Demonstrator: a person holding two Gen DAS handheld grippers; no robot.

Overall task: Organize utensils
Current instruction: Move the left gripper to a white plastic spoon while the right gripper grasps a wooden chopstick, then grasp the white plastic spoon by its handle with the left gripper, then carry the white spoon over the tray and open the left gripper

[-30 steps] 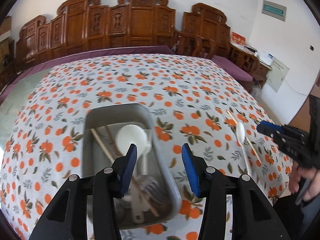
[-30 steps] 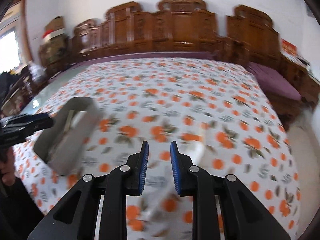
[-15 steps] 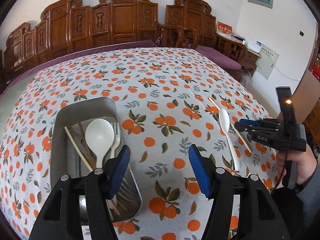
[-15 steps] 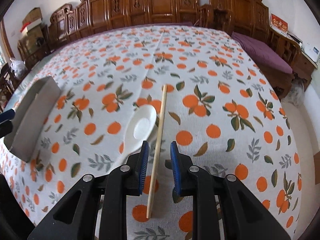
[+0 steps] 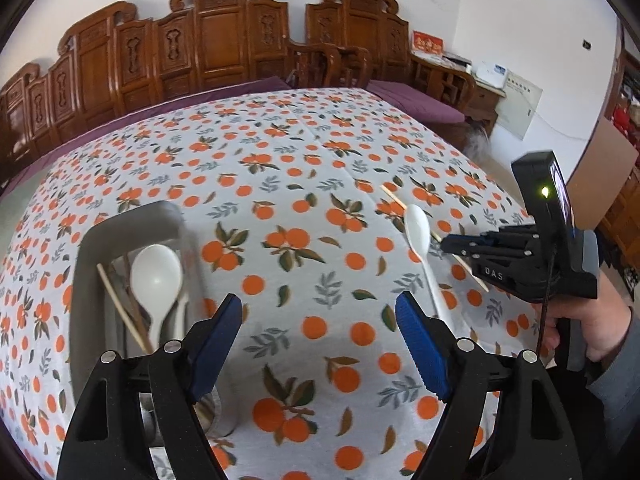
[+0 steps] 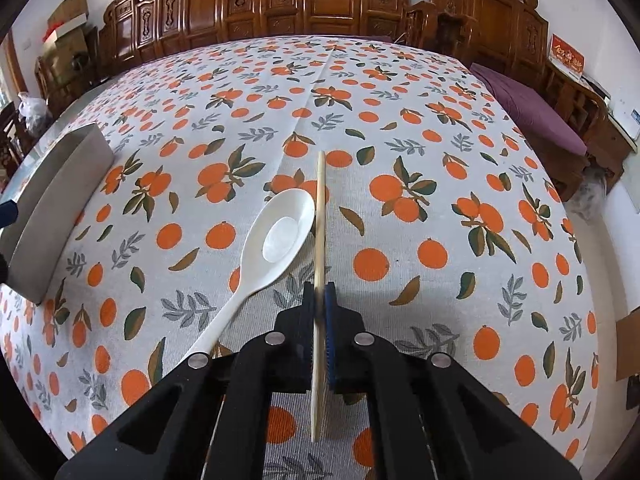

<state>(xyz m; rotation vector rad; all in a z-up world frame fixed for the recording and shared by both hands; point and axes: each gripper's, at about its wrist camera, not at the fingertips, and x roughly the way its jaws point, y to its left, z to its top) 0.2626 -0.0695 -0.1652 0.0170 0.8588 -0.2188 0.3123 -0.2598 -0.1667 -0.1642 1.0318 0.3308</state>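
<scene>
Now the right gripper has its blue ribbed pads pressed onto a thin pale wooden chopstick lying on the orange-printed tablecloth beside a smooth white plastic spoon, while the left gripper hovers wide apart and empty near the grey rectangular tray of utensils.

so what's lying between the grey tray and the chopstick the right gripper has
Only the white spoon, right beside the chopstick; otherwise bare tablecloth up to the grey tray. The right wrist view shows it.

White spoon, grey tray, orange-fruit-patterned tablecloth.
</scene>
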